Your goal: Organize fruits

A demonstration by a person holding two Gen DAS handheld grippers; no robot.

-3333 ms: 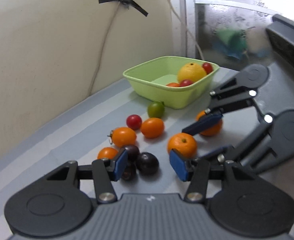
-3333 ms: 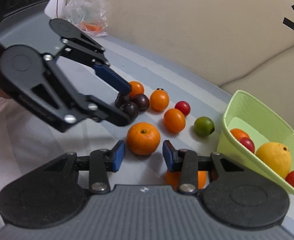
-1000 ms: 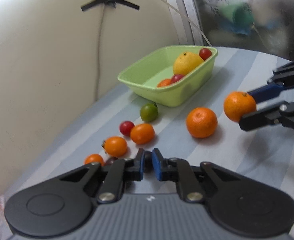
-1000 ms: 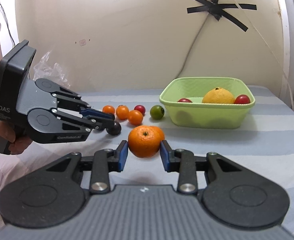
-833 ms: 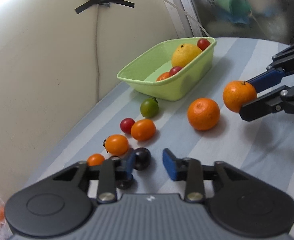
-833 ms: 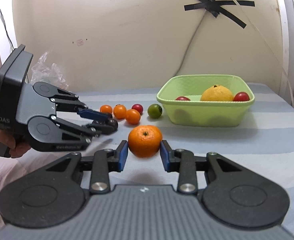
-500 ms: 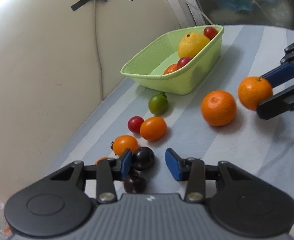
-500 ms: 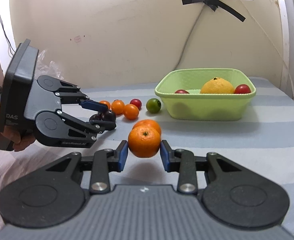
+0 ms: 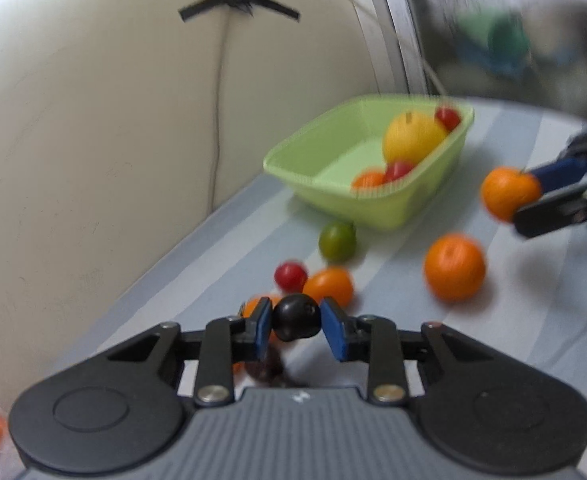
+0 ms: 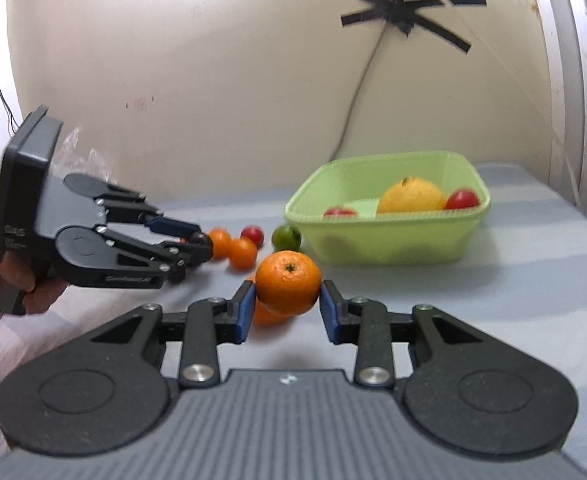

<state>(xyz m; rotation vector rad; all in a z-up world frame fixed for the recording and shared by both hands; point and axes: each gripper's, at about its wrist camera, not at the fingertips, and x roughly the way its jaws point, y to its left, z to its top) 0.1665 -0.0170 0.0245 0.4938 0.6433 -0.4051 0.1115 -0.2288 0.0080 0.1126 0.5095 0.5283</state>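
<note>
Left gripper (image 9: 296, 326) clamping plum (image 9: 296, 323), right gripper (image 10: 287, 306) clamping orange (image 10: 288, 282)

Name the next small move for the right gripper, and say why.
Probably carry it forward over the green tub. The right gripper is shut on an orange, lifted off the table, and the tub ahead already holds fruit with bare floor left.

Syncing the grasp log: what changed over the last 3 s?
The left gripper closed on a dark plum and lifted it. The right gripper took an orange and raised it off the table. The green basin and other loose fruit stayed put.
</note>
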